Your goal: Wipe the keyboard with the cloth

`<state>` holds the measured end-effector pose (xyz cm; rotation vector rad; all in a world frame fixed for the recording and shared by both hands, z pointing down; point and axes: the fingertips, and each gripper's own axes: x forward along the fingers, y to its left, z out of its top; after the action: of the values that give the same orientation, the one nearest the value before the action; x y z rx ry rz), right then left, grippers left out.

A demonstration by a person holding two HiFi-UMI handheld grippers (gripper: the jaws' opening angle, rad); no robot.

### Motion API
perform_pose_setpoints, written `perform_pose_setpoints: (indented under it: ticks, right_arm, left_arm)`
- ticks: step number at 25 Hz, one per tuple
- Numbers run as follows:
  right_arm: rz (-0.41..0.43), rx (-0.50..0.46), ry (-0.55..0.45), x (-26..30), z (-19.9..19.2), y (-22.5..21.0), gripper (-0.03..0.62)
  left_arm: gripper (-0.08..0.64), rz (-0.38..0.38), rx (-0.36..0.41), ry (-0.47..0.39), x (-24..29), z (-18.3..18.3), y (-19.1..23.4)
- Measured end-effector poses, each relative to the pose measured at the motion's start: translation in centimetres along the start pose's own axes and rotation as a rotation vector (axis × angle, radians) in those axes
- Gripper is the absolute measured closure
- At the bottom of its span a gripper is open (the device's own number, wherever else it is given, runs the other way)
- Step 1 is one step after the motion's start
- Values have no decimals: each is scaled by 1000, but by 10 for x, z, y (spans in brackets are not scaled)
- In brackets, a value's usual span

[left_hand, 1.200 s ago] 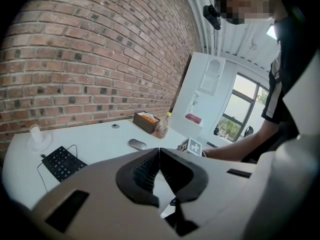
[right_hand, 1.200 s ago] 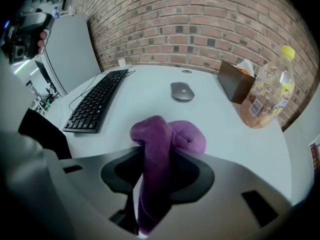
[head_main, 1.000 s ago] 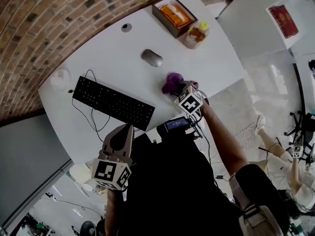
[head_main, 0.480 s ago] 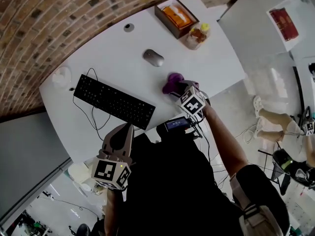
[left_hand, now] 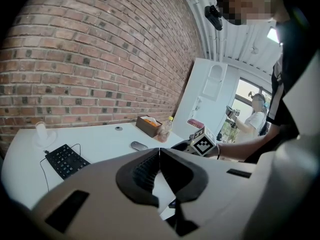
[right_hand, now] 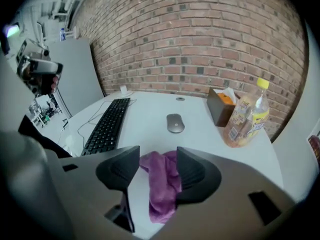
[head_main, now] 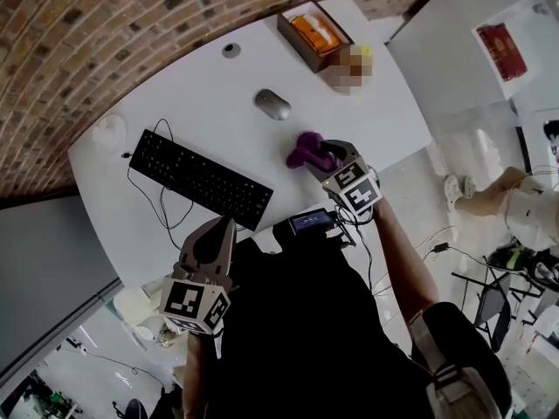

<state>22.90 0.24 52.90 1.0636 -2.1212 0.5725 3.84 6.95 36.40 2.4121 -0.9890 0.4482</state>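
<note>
The black keyboard [head_main: 199, 180] lies at an angle on the left of the white table [head_main: 201, 85], its cable looped beside it. A crumpled purple cloth [head_main: 304, 147] rests on the table near the right front edge. My right gripper [head_main: 325, 154] hovers just above and beside it. Its jaws have just been opening and stand wide apart. In the right gripper view the cloth [right_hand: 162, 184] shows between the jaws, lying loose below them, with the keyboard [right_hand: 107, 124] to the left. My left gripper [head_main: 225, 225] is held near the table's front edge, jaws [left_hand: 160, 151] closed, nothing in them.
A grey mouse [head_main: 272, 104] sits behind the cloth. A brown box [head_main: 313, 29] and a drink bottle [right_hand: 247, 116] stand at the far right corner. A white cup [head_main: 109, 132] is at the far left. The brick wall runs behind the table.
My right gripper has lifted off the cloth and tipped upward, leaving the cloth on the table. The left gripper has stayed where it was.
</note>
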Motion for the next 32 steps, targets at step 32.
perform_pose_setpoints:
  ticks: [32]
  right_arm:
    - [447,-7,-616,-142,216,125,574]
  left_arm:
    - [546,4,51,-244,-25,78,-13]
